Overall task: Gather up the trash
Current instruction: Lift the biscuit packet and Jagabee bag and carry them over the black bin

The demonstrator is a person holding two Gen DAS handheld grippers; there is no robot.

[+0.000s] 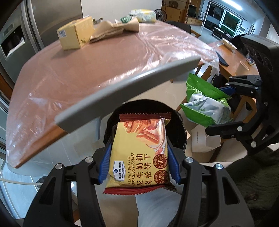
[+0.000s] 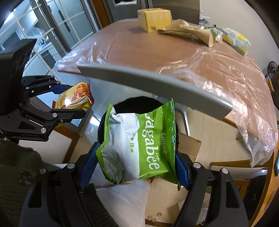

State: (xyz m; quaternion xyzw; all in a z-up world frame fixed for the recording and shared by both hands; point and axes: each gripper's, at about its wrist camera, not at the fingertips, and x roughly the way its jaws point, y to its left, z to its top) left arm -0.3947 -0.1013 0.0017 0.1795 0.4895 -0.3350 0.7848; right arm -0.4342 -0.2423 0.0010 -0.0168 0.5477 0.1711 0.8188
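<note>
My left gripper (image 1: pixel 138 160) is shut on a yellow biscuit packet (image 1: pixel 139 153) and holds it over a black bin (image 1: pixel 181 125) on the floor. My right gripper (image 2: pixel 137 165) is shut on a green Jagabee snack bag (image 2: pixel 148 145), also above the black bin (image 2: pixel 139 102). The right gripper (image 1: pixel 226 108) with the green bag (image 1: pixel 205 97) shows at the right of the left wrist view. The left gripper (image 2: pixel 69 101) with the yellow packet (image 2: pixel 76 97) shows at the left of the right wrist view.
A plastic-covered table (image 1: pixel 90 69) holds a yellow box (image 1: pixel 76 35), crumpled brown paper (image 1: pixel 113 29) and a yellow-white packet (image 1: pixel 144 14). A grey chair back (image 1: pixel 122 90) stands between the table and bin. A white bag (image 2: pixel 122 197) and cardboard (image 2: pixel 188 145) lie beside the bin.
</note>
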